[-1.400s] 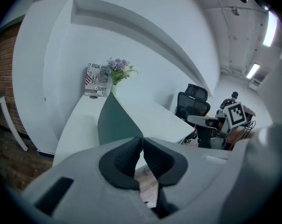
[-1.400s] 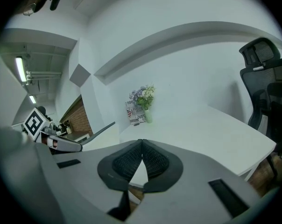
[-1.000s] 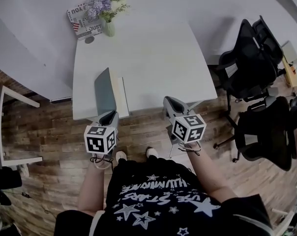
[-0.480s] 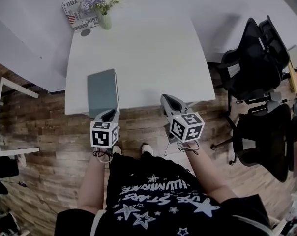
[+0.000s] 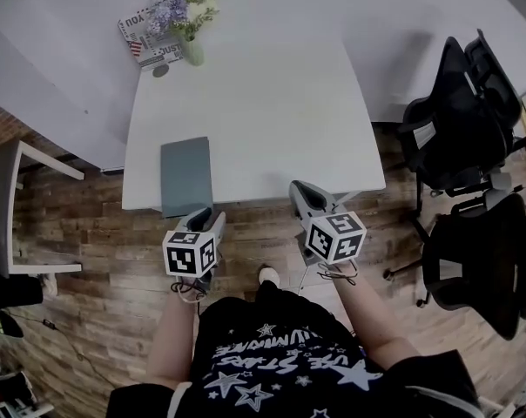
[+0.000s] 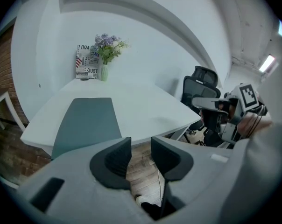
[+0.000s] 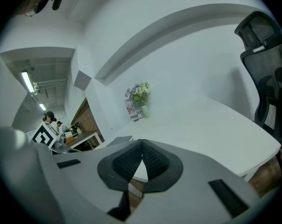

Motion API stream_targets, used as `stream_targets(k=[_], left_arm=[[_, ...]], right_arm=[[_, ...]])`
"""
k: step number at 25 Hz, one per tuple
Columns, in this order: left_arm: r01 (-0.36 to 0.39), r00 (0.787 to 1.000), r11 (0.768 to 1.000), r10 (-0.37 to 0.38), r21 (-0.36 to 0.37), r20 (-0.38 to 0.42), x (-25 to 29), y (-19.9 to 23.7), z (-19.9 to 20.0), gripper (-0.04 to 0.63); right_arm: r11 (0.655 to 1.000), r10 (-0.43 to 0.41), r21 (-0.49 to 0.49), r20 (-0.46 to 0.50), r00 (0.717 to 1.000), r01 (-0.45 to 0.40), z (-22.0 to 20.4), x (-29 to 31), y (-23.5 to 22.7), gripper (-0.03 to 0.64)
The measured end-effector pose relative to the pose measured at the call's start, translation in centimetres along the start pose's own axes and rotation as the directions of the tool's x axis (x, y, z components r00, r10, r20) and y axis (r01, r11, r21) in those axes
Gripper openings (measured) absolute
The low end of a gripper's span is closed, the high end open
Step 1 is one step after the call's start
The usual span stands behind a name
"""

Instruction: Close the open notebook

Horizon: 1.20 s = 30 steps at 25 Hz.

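In the head view, we see the notebook (image 5: 185, 176) closed. Its grey-green cover faces up, and it lies flat at the near left edge of the white surface (image 5: 272, 111). Our left hand-held gripper (image 5: 204, 219) sits just near of it, tilted downward. Our right hand-held gripper (image 5: 300, 192) is at the near edge, further right.

In the left gripper view, the jaws are opening with nothing between them.

In the right gripper view, the pads meet, gripping nothing, aimed almost level.
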<state>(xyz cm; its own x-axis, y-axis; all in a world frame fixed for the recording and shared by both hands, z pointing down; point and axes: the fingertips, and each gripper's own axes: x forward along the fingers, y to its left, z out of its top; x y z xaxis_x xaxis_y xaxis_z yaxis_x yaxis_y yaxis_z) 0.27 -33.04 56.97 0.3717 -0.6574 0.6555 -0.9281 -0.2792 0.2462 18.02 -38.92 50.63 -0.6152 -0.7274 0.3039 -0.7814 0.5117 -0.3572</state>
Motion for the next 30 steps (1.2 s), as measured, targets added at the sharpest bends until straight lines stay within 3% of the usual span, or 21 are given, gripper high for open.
stream_targets(k=[7,15,23,30], left_arm=[[-0.004,0.997,1.0,0.005,-0.009,0.079,-3.3,-0.8,0.5,0.123],[-0.037,0.992,0.999,0.039,-0.014,0.12,-8.3,0.3,-1.8,0.069],[-0.178,0.965,0.979,0.154,0.1,0.211,-14.8,1.7,-4.1,0.031],[-0.202,0.951,0.972,0.166,0.121,0.26,-19.7,1.2,-7.0,0.02]], right_arm=[[1.0,0.008,0.009,-0.017,1.0,-0.008,-1.4,-0.7,1.3,0.002],[1.0,0.002,-0.027,-0.012,1.0,-0.002,-1.5,-2.4,5.4,0.002],[0.999,-0.02,-0.044,0.029,0.999,0.021,-2.3,-5.9,10.0,0.002],[0.997,-0.033,-0.074,0.037,0.999,0.035,-4.4,-10.2,14.2,0.002]])
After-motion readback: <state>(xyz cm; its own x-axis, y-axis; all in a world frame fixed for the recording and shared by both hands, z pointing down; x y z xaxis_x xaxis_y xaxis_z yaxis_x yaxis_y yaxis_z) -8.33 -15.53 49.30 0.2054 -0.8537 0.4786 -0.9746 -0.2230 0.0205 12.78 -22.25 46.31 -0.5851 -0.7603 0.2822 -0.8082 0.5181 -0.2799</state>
